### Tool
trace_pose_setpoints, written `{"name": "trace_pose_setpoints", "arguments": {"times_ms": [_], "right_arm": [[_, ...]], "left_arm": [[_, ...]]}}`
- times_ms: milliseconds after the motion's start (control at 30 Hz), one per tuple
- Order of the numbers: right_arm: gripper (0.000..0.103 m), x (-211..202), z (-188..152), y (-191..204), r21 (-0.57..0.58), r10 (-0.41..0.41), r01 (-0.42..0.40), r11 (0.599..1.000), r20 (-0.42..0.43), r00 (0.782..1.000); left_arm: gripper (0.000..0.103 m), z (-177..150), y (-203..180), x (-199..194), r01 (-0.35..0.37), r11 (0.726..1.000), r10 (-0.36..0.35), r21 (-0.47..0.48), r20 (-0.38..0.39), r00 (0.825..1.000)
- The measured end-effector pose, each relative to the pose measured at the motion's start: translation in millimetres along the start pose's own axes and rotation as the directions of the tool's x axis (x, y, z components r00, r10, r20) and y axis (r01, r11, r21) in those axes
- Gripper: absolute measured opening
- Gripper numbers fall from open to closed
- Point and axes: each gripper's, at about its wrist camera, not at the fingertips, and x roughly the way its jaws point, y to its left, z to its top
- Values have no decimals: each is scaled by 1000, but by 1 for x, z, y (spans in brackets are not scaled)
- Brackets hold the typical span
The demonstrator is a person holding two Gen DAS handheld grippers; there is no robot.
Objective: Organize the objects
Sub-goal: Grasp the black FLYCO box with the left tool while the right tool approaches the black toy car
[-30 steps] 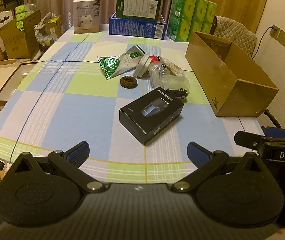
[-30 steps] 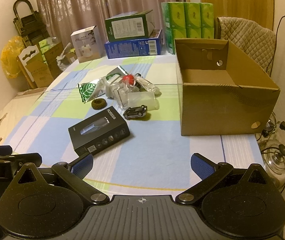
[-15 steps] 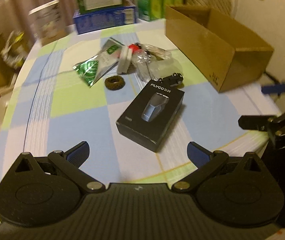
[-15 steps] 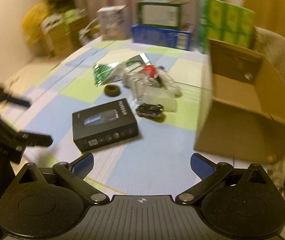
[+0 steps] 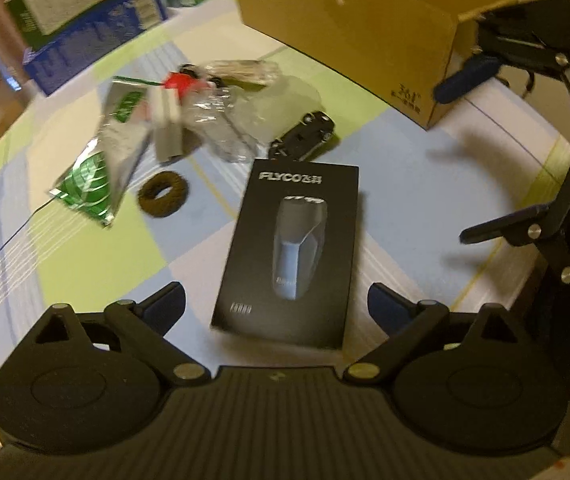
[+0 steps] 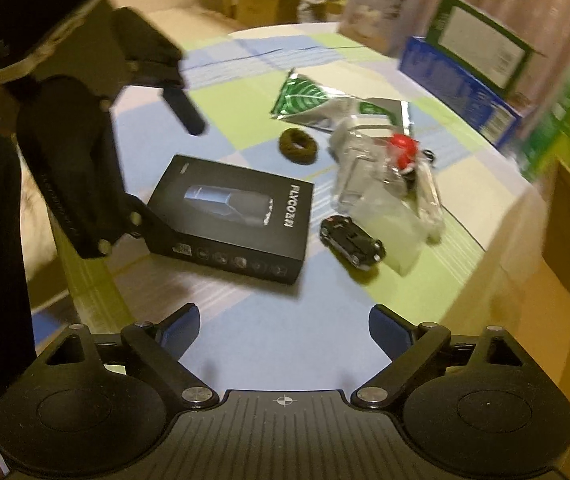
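While both sets of jaws have just been closing slightly, the left gripper (image 5: 276, 307) and right gripper (image 6: 284, 326) stand wide and empty; the black shaver box (image 5: 289, 249) lies flat just ahead between the left jaws, left-forward of the right.

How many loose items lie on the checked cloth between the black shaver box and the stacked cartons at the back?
4 clear: brown ring, toy car, green foil pouch, crumpled clear packaging with a red piece. More may be hidden in the packaging.

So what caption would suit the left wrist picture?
Open left gripper poised over a black shaver box, toy car and cardboard box beyond.
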Motion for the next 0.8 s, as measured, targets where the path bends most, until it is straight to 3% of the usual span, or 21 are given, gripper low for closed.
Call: {"name": "trace_pose_setpoints", "arguments": {"times_ms": [267, 367, 467, 700, 800], "right_arm": [[86, 31, 7, -18, -50, 14, -15, 999, -20, 1000], [84, 40, 11, -24, -46, 6, -7, 999, -22, 1000], [83, 48, 17, -28, -27, -19, 18, 999, -23, 1000], [83, 73, 30, -39, 133, -113, 120, 984, -62, 992], [83, 79, 30, -48, 295, -152, 168, 940, -78, 985]], "left_arm": [[88, 15, 6, 36, 59, 997, -56, 57, -51, 997], [80, 15, 10, 42, 68, 997, -66, 43, -52, 996], [78, 14, 16, 44, 69, 998, -68, 13, -42, 997], [78, -3, 56, 37, -14, 995, 8, -96, -55, 998], [78, -13, 77, 34, -60, 977, 51, -203, -53, 997]]}}
